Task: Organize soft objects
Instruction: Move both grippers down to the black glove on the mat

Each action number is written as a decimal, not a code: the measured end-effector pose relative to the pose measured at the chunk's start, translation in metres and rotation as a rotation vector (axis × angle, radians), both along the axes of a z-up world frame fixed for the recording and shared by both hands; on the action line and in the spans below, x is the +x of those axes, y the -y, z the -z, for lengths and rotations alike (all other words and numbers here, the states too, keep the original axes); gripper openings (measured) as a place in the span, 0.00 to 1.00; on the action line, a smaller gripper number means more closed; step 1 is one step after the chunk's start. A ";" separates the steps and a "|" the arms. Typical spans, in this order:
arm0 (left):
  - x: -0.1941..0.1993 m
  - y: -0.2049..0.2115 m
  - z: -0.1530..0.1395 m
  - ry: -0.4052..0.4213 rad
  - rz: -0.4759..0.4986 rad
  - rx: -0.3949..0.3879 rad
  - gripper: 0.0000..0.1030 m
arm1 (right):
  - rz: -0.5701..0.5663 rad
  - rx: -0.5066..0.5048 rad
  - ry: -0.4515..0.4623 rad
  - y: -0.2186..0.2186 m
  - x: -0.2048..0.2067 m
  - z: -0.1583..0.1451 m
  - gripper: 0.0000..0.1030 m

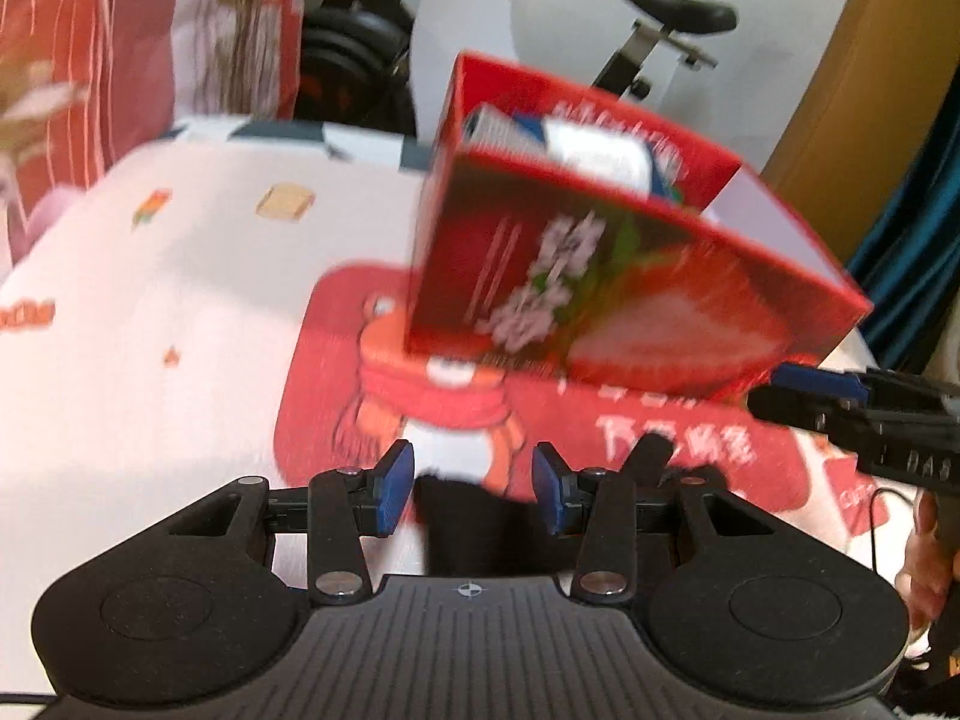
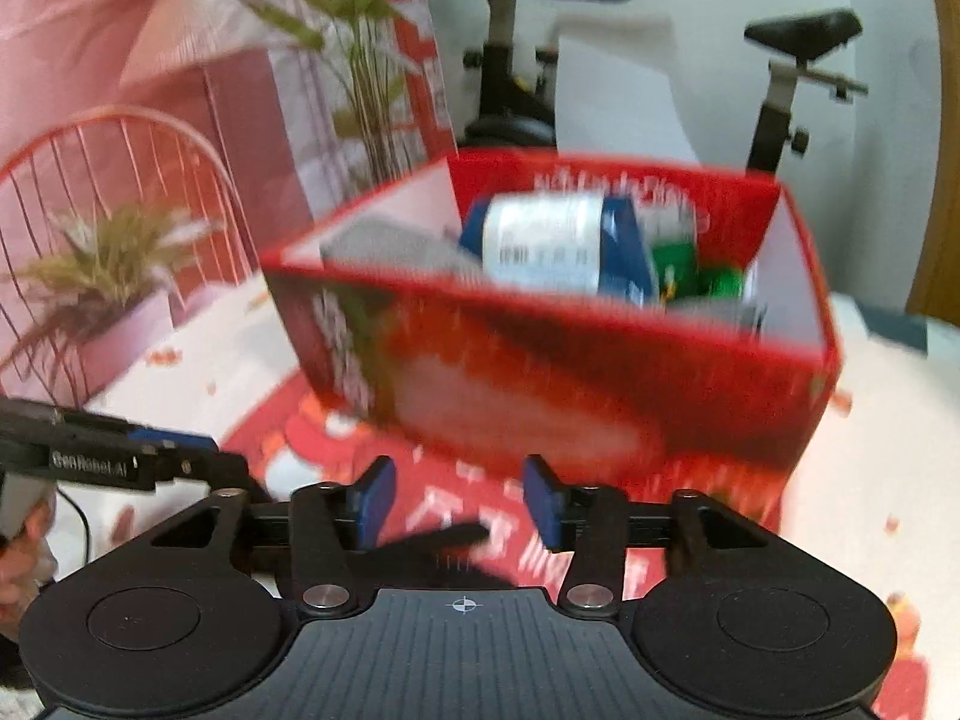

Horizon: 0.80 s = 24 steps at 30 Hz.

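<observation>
White cloth with small prints covers the tabletop (image 1: 150,312), and one red mat (image 1: 336,372) lies on it beneath one red box (image 2: 540,372) at centre frame. Two grippers show. Left gripper (image 1: 474,483) stands partly open with a dark soft thing (image 1: 456,522) between its blue pads; whether they press it is unclear. Right gripper (image 2: 459,501) is released, holding nothing. Inside the box lie a blue-and-white pack (image 2: 558,240), a grey piece (image 2: 384,246) and something green (image 2: 690,270).

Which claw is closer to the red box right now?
Probably the right. The right claw is almost at the near wall of the red box; the left claw sits further back, toward its other end.
</observation>
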<state>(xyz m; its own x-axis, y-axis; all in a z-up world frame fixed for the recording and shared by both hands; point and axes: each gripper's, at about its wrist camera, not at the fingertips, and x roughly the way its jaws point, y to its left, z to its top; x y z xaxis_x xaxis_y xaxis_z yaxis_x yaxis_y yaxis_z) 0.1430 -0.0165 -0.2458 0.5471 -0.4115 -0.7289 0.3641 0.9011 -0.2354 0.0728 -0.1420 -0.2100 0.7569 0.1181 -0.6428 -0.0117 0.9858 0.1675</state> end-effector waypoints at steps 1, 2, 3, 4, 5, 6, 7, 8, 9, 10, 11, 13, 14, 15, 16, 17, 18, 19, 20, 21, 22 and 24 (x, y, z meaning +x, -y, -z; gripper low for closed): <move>0.001 -0.002 0.004 -0.015 -0.006 -0.005 0.44 | -0.003 0.000 -0.020 -0.003 -0.001 0.008 0.46; 0.001 -0.005 0.006 -0.028 -0.011 -0.013 0.44 | -0.005 0.002 -0.035 -0.004 -0.003 0.014 0.46; 0.001 -0.007 0.008 -0.040 -0.013 -0.023 0.44 | -0.006 0.004 -0.051 -0.006 -0.004 0.020 0.47; 0.001 -0.008 0.010 -0.048 -0.012 -0.032 0.44 | -0.004 0.005 -0.067 -0.007 -0.006 0.027 0.47; -0.001 -0.009 0.011 -0.057 -0.005 -0.041 0.44 | 0.000 0.009 -0.084 -0.009 -0.007 0.033 0.47; -0.002 -0.008 0.013 -0.071 0.007 -0.052 0.44 | 0.004 0.018 -0.099 -0.009 -0.008 0.038 0.47; -0.003 -0.006 0.016 -0.084 0.018 -0.059 0.44 | 0.008 0.028 -0.112 -0.010 -0.010 0.043 0.47; -0.005 -0.003 0.018 -0.090 0.026 -0.057 0.44 | 0.015 0.034 -0.123 -0.011 -0.011 0.047 0.48; -0.006 -0.001 0.020 -0.091 0.028 -0.052 0.44 | 0.020 0.036 -0.128 -0.011 -0.012 0.050 0.49; -0.008 0.001 0.022 -0.089 0.029 -0.051 0.44 | 0.022 0.037 -0.127 -0.010 -0.012 0.051 0.51; -0.009 0.001 0.023 -0.089 0.028 -0.053 0.44 | 0.025 0.036 -0.128 -0.010 -0.012 0.052 0.52; -0.008 -0.001 0.025 -0.095 0.020 -0.066 0.44 | 0.028 0.043 -0.128 -0.007 -0.012 0.053 0.55; -0.009 -0.002 0.027 -0.099 0.015 -0.075 0.44 | 0.026 0.043 -0.126 -0.008 -0.013 0.053 0.55; -0.009 -0.003 0.028 -0.101 0.010 -0.082 0.44 | 0.022 0.037 -0.124 -0.009 -0.013 0.054 0.58; -0.010 -0.003 0.029 -0.101 0.008 -0.083 0.44 | 0.016 0.030 -0.122 -0.011 -0.012 0.054 0.59; -0.008 0.002 0.029 -0.099 0.009 -0.082 0.44 | 0.012 0.018 -0.119 -0.013 -0.012 0.054 0.60; -0.008 0.003 0.029 -0.097 0.011 -0.080 0.43 | 0.008 0.006 -0.117 -0.015 -0.012 0.055 0.61; -0.009 0.005 0.029 -0.094 0.015 -0.079 0.43 | 0.005 0.000 -0.117 -0.016 -0.012 0.055 0.61; -0.009 0.005 0.030 -0.092 0.019 -0.076 0.43 | 0.005 -0.002 -0.117 -0.016 -0.012 0.055 0.61; -0.010 0.006 0.030 -0.092 0.022 -0.074 0.43 | 0.008 0.000 -0.118 -0.015 -0.012 0.055 0.61; -0.010 0.007 0.030 -0.093 0.025 -0.077 0.43 | 0.012 0.001 -0.121 -0.014 -0.011 0.055 0.62; -0.009 0.006 0.032 -0.103 0.027 -0.087 0.43 | 0.024 0.000 -0.129 -0.013 -0.011 0.055 0.65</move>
<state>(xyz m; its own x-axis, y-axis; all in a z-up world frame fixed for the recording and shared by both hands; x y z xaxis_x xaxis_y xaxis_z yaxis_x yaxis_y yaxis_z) 0.1343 -0.0226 -0.2778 0.4591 -0.4891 -0.7416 0.3575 0.8659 -0.3497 0.0617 -0.1292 -0.2646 0.6707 0.1010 -0.7348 0.0336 0.9855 0.1661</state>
